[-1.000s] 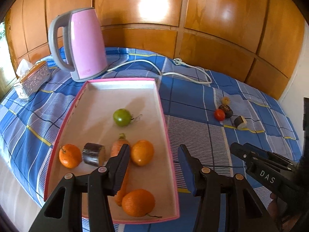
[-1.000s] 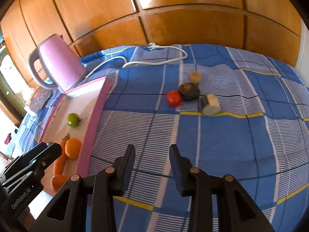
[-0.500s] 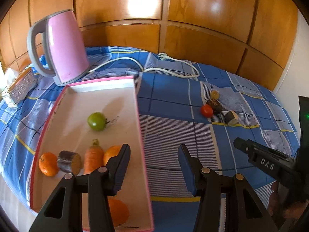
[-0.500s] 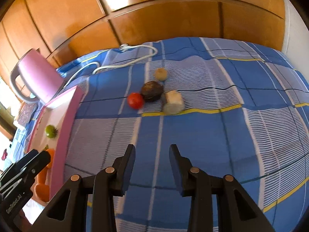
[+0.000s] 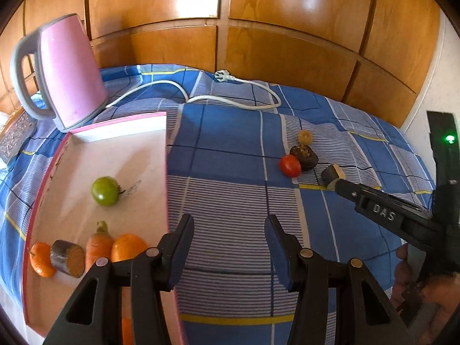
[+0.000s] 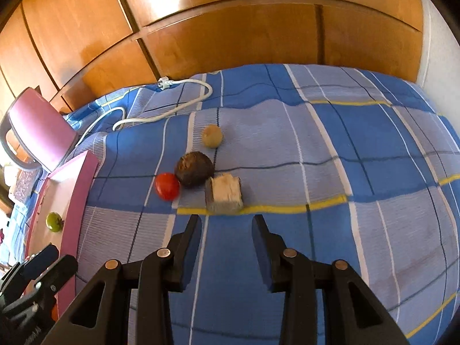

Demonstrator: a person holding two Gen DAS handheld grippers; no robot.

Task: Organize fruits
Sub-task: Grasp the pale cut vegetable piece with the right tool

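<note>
A pink-rimmed tray (image 5: 86, 155) holds a green tomato (image 5: 105, 191), a carrot (image 5: 98, 247), oranges (image 5: 128, 248) and a cut dark piece (image 5: 67, 258). On the blue checked cloth lie a red tomato (image 6: 167, 186), a dark round fruit (image 6: 194, 169), a small tan fruit (image 6: 212, 136) and a cut pale chunk (image 6: 225, 193). My right gripper (image 6: 227, 230) is open and empty, just short of the pale chunk. My left gripper (image 5: 230, 235) is open and empty over the cloth beside the tray's right rim.
A pink kettle (image 5: 67, 72) stands behind the tray, its white cord (image 5: 230, 97) trailing across the cloth. A patterned tissue box (image 5: 14, 135) sits at the far left. Wooden panelling (image 5: 258, 28) backs the surface.
My right gripper has moved forward toward the loose fruits, which now lie close before its fingers. My left gripper has shifted right, off the tray and over the cloth.
</note>
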